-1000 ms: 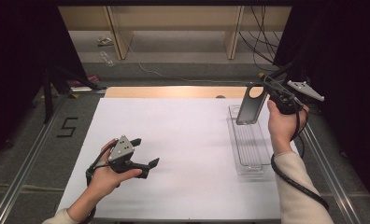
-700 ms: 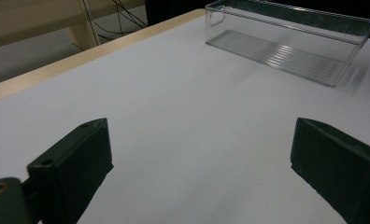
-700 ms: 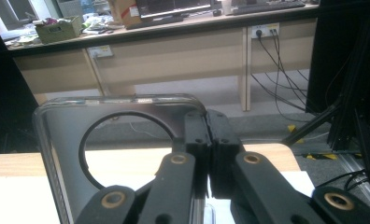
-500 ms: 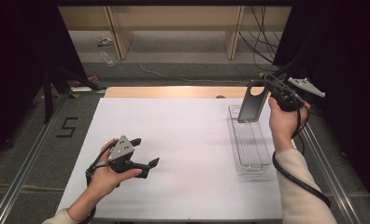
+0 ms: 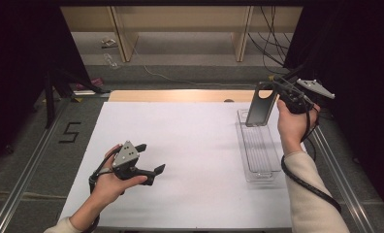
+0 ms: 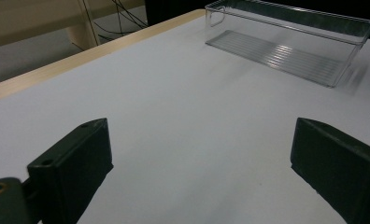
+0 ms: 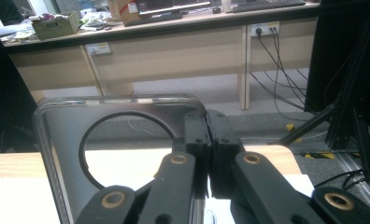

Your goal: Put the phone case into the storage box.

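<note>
We see left gripper (image 5: 146, 162) low over near-left part of white counter (image 5: 195, 145), jaws wide apart, nothing between them. Clear tray (image 5: 258, 150) lies on right side of counter, long axis running near to far; same tray (image 6: 290, 42) sits far right in left gripper view. Right gripper (image 5: 272, 90) up above tray's far end, jaws clamped on edge of clear lid (image 5: 259, 107) with round hole. Lid (image 7: 122, 140) hangs upright, clear of counter, bottom edge near tray's far rim.
</note>
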### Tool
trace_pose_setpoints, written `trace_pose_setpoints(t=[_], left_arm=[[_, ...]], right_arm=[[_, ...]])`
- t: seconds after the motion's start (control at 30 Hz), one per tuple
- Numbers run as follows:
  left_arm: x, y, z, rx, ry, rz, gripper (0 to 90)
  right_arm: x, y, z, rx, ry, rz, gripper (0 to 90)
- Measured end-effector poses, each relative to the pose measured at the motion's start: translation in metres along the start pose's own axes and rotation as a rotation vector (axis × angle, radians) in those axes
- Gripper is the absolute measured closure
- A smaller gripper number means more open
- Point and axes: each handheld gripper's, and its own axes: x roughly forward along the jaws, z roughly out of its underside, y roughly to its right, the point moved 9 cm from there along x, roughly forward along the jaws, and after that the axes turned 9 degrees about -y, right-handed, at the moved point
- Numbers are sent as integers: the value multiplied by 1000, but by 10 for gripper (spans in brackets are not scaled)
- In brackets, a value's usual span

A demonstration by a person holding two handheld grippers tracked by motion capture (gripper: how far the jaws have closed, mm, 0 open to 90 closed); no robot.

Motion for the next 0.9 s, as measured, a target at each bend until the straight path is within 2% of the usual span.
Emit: trace_pose_setpoints(t=[0.9], left_arm=[[0, -1, 0, -4, 3, 0, 49]], right_arm=[[15, 0, -4, -15, -25, 19, 890]])
